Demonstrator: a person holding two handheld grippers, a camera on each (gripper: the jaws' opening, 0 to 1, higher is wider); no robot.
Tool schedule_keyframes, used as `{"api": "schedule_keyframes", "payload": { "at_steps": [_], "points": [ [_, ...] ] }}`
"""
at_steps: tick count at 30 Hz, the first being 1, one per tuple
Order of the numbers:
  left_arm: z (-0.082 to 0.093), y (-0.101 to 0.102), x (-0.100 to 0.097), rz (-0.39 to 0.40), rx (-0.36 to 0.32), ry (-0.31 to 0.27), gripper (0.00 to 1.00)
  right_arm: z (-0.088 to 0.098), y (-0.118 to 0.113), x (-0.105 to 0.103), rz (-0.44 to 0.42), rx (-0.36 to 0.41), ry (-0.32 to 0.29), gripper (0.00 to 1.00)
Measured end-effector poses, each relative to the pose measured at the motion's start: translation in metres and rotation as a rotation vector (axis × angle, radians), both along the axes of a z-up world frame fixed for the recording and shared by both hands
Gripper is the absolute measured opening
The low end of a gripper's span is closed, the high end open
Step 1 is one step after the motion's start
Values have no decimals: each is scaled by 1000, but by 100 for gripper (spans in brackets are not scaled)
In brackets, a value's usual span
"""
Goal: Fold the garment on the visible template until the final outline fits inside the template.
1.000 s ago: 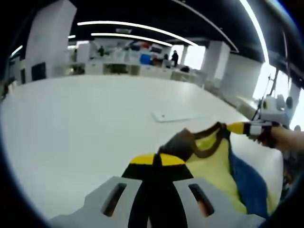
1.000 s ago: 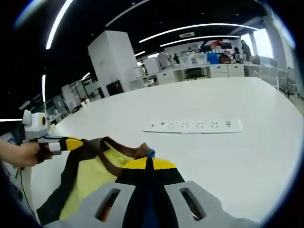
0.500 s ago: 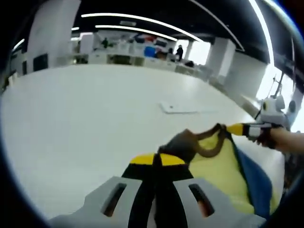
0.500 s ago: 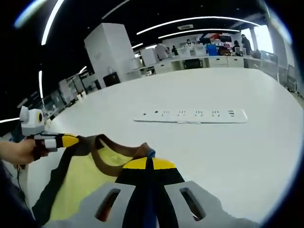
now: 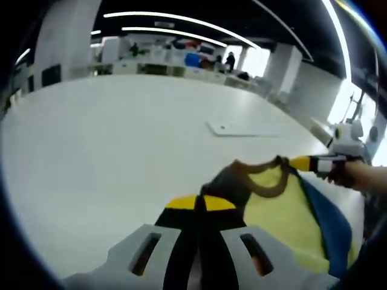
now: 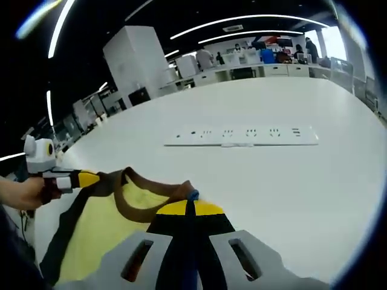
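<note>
A: Jaws first, in the left gripper view: what have they got?

B: The left gripper [image 5: 202, 202] rises from six o'clock with its yellow-tipped jaws pressed together on the dark shoulder of the shirt [image 5: 284, 208]. The shirt is yellow with a brown collar and a blue panel, and it hangs off toward four o'clock, lifted above the white desk [image 5: 109, 151].

A: And the other one?

B: At three o'clock the right gripper [image 5: 300, 162] comes in, held by a hand [image 5: 357, 176], its jaws pinched on the far end of the collar. A flat white strip [image 5: 242, 128] lies on the desk at about one o'clock, well apart from the cloth.

A: Now the right gripper view.

B: The right gripper's own jaws are at six o'clock, closed on the collar edge where a bit of blue cloth pokes out. The shirt spreads from there toward eight o'clock, and the left gripper clamps its other shoulder at nine o'clock. The white strip proves to be a power strip, at twelve o'clock beyond the cloth.

A: Which step is this, would you say?

B: I'd judge an early one: the shirt is held up by both shoulders, stretched between the two grippers, not yet laid out. I can't make out any template.

A: So next?

B: Probably lower it flat with the collar taut and both hands level, so that the cloth lands smooth before any fold.
</note>
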State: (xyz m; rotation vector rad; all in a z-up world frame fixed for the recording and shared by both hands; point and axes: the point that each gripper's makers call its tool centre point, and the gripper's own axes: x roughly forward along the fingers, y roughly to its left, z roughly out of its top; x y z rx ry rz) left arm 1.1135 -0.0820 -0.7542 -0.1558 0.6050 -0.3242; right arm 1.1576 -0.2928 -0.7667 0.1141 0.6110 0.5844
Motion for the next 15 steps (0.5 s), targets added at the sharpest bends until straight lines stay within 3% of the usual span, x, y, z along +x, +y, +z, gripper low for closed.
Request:
{"api": "schedule_keyframes", "payload": {
  "at_steps": [15],
  "points": [
    [-6, 3, 0, 13, -2, 17, 0, -7, 1, 1, -10, -1, 10, 1]
  ]
}}
